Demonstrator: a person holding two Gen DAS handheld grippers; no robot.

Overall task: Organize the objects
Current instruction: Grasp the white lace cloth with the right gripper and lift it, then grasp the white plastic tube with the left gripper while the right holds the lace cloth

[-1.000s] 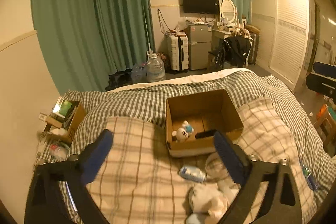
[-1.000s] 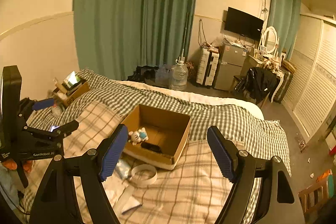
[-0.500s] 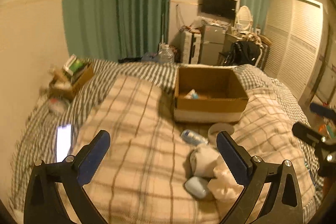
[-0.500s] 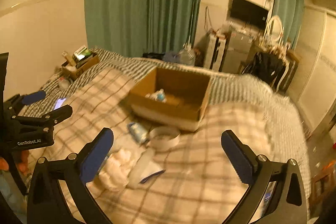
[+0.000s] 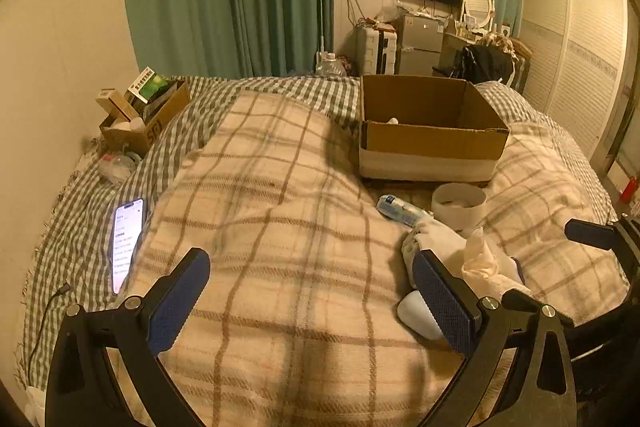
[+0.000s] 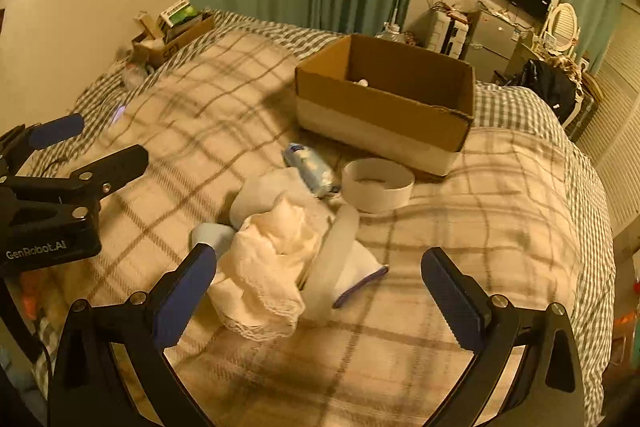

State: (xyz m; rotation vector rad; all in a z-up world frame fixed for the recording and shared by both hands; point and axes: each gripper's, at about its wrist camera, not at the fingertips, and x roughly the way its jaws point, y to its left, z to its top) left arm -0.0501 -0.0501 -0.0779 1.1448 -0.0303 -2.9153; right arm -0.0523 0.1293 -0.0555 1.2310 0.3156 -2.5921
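An open cardboard box (image 5: 430, 139) (image 6: 380, 119) stands on the plaid blanket, with a small white item showing inside. In front of it lie a white round band (image 6: 378, 185) (image 5: 458, 205), a blue-white tube (image 6: 310, 167) (image 5: 400, 213), crumpled white cloth (image 6: 272, 251) (image 5: 476, 263), a pale blue object (image 6: 208, 233) (image 5: 418, 313) and a white strip on a white pack (image 6: 340, 259). My left gripper (image 5: 310, 301) is open and empty above the blanket, left of the pile. My right gripper (image 6: 320, 297) is open and empty, just in front of the cloth.
A lit phone (image 5: 127, 243) lies on the checked sheet at the left. A small carton of items (image 5: 146, 115) sits by the wall. Curtains, fridge, suitcase and wardrobe stand beyond the bed. The bed edge drops off at the right (image 6: 596, 211).
Both grippers have pulled back from the box and come lower and nearer the pile on the blanket. Both stay open and empty.
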